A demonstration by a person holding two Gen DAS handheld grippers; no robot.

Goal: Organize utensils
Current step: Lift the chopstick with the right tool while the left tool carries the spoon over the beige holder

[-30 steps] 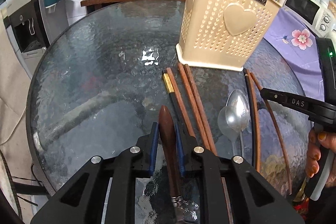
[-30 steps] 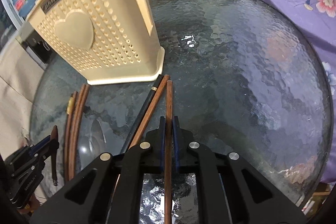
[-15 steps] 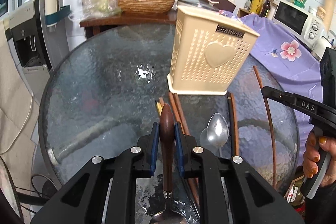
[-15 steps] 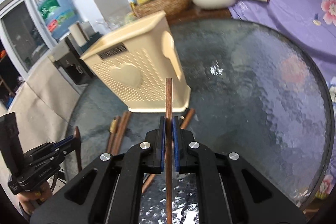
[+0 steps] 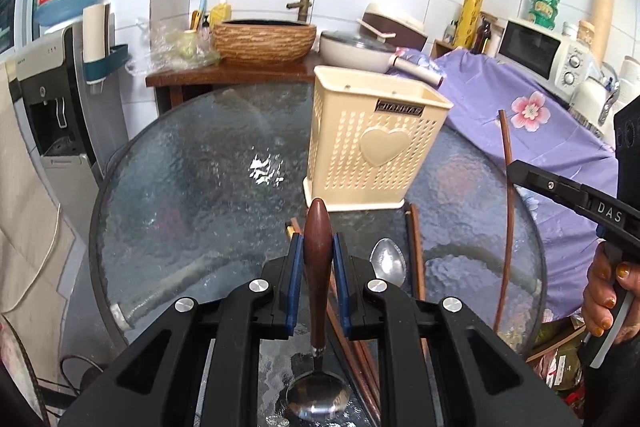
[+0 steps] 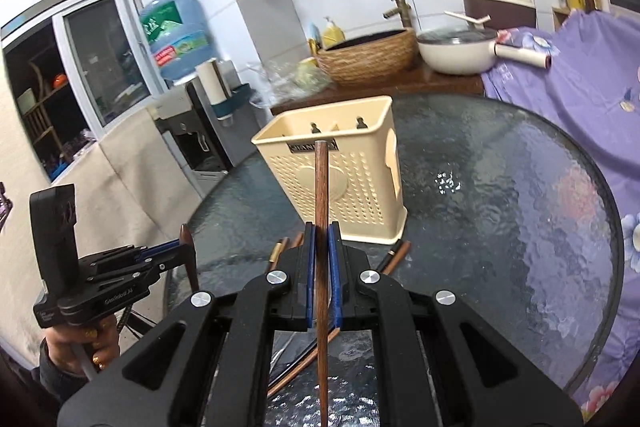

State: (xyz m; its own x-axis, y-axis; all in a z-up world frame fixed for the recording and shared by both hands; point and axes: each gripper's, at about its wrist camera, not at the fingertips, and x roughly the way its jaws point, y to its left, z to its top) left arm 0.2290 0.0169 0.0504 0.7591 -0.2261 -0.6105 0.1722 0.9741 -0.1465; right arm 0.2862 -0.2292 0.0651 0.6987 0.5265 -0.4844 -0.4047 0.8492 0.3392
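Left wrist view: the left gripper (image 5: 317, 263) clamps a wooden-handled metal spoon (image 5: 317, 267); the right gripper (image 6: 321, 279) pinches a brown wooden chopstick (image 6: 321, 211) near the cream perforated plastic basket (image 6: 352, 187) on the round glass surface (image 6: 520, 211).

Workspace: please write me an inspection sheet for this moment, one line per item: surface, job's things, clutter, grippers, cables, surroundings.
Surface: round textured glass table, glare patch near the middle.
Job's things: cream holder upright on the table; chopsticks and a metal spoon lying in front of it.
Clutter: nothing seen on the table besides the utensils.
Grippers: left gripper shut on a wooden-handled spoon, bowl toward the camera; right gripper shut on one chopstick, raised off the table.
Cables: thin cord hanging at the left edge, off the table.
Surroundings: water dispenser, basin, pan, microwave, purple cloth.
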